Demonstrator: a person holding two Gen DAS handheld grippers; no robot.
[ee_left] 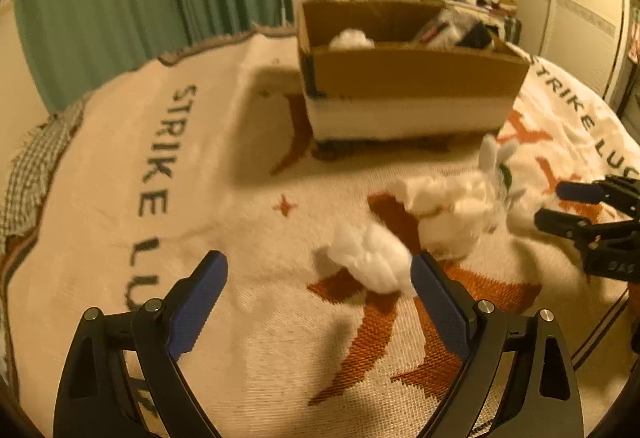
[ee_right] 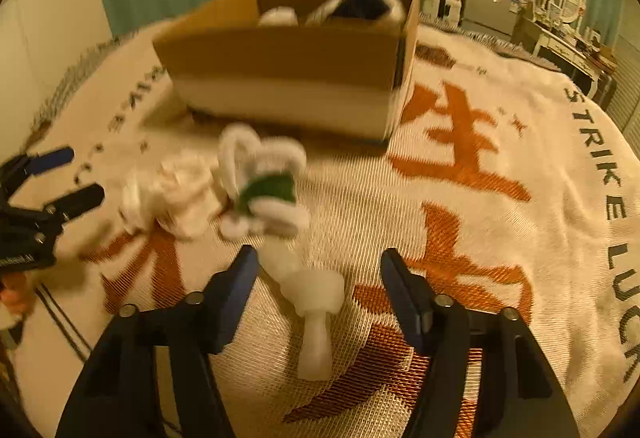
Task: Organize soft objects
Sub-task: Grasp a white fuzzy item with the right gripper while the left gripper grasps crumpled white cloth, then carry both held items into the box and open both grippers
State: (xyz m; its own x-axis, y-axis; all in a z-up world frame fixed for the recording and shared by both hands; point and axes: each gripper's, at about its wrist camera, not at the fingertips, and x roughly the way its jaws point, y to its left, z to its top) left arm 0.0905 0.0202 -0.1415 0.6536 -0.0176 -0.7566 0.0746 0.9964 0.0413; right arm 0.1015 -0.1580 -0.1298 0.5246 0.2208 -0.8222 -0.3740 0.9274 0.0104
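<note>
Your left gripper (ee_left: 318, 288) is wide apart and holds nothing; a fluffy white cotton lump (ee_left: 370, 258) lies just by its right finger on the cream woven blanket with orange signs (ee_left: 240, 222); more white fluff (ee_left: 448, 205) sits a bit farther off. Your right gripper (ee_right: 318, 270) is apart too, not pinching; a soft white toy with loopy ears and a green patch (ee_right: 276, 213) lies between its fingers. The brown cardboard box (ee_right: 288, 53) stands behind, with soft things inside.

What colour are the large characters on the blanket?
Orange characters on a cream blanket, clearest in the right wrist view.
</note>
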